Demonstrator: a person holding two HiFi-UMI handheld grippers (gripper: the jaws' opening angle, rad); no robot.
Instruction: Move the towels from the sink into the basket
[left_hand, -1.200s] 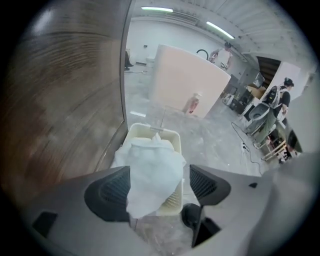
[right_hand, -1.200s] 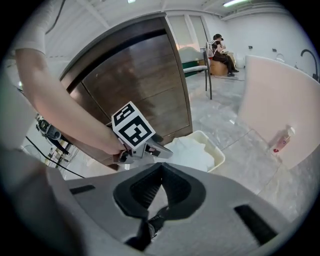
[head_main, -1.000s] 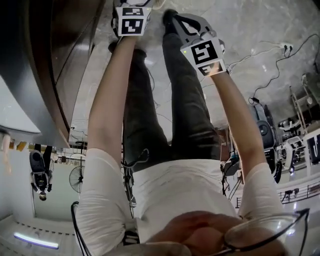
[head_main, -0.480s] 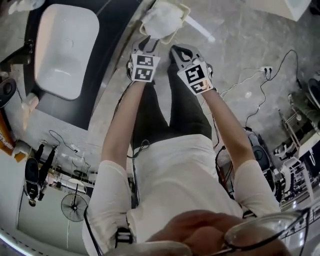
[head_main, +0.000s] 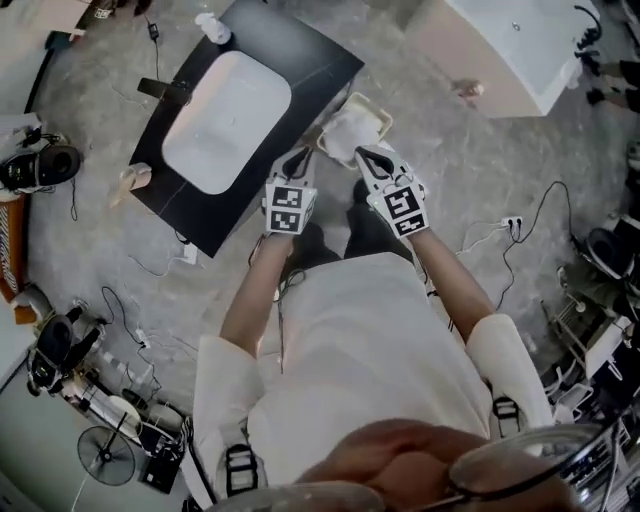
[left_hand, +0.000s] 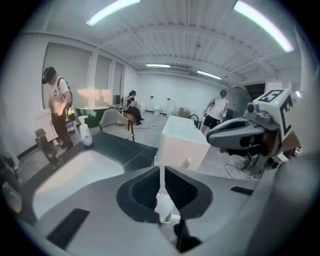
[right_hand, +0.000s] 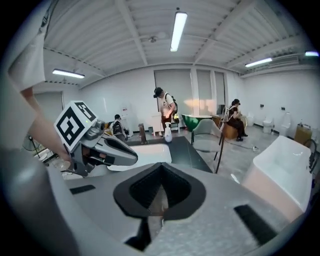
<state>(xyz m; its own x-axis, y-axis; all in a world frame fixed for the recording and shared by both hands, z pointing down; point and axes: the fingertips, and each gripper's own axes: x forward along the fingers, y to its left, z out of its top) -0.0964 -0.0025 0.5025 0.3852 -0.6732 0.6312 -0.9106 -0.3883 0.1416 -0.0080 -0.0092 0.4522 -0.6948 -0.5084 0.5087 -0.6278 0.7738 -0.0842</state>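
Note:
A white sink (head_main: 225, 120) is set in a black counter, and its basin looks bare in the head view. On the floor by the counter's right end stands a pale basket (head_main: 381, 117) holding white towels (head_main: 345, 137). My left gripper (head_main: 300, 160) hovers just short of the basket, its jaws closing to a thin slit with nothing between them (left_hand: 161, 172). My right gripper (head_main: 368, 156) is beside it at the basket's near edge, shut and empty (right_hand: 161, 170). The sink also lies to the left in the left gripper view (left_hand: 75, 170).
A soap bottle (head_main: 212, 28) and a dark faucet (head_main: 165, 88) stand at the sink's far side. A white tub (head_main: 500, 50) stands beyond the basket. Cables and equipment lie on the floor at left (head_main: 60, 345) and right. People stand in the background.
The head view has swung from the legs and floor to a wide look down on the sink and basket. Both grippers stay side by side, now close to the basket.

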